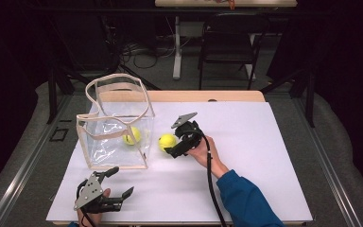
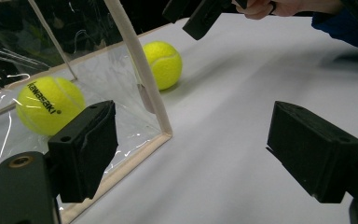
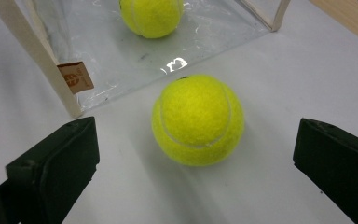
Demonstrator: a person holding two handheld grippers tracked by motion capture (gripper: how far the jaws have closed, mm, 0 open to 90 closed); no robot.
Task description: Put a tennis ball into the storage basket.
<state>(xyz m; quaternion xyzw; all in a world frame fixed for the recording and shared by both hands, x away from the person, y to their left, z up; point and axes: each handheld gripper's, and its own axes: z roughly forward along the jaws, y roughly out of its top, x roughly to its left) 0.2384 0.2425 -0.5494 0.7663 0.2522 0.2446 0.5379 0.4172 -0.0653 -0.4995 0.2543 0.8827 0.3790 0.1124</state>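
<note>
A yellow tennis ball [image 1: 167, 141] is lying on the white table [image 1: 246, 156], near the middle and somewhat toward the left edge, just beside the right wall of a clear plastic bag [image 1: 116, 124] with beige trim. In the right gripper view the tennis ball [image 3: 197, 119] is sitting between the two black jaws, which are standing wide apart on either side without touching it. The right gripper [image 1: 176, 150] is hovering just to the right of the ball, held by a hand [image 1: 203, 152] in a blue sleeve [image 1: 246, 201] that is coming in from the near edge of the table.

A second tennis ball [image 1: 132, 136] is resting inside the clear plastic bag, on its floor near the right wall; in the left gripper view this second tennis ball [image 2: 50, 104] is showing the print "Kawasaki". The bag is standing upright and open at the top, its beige handles [image 1: 105, 85] arching above the rim, toward the left side of the table.

The left gripper [image 1: 123, 182] is sitting near the front left corner of the table, well apart from the free ball, its jaws spread wide and holding nothing, pointing toward the bag's near corner
</note>
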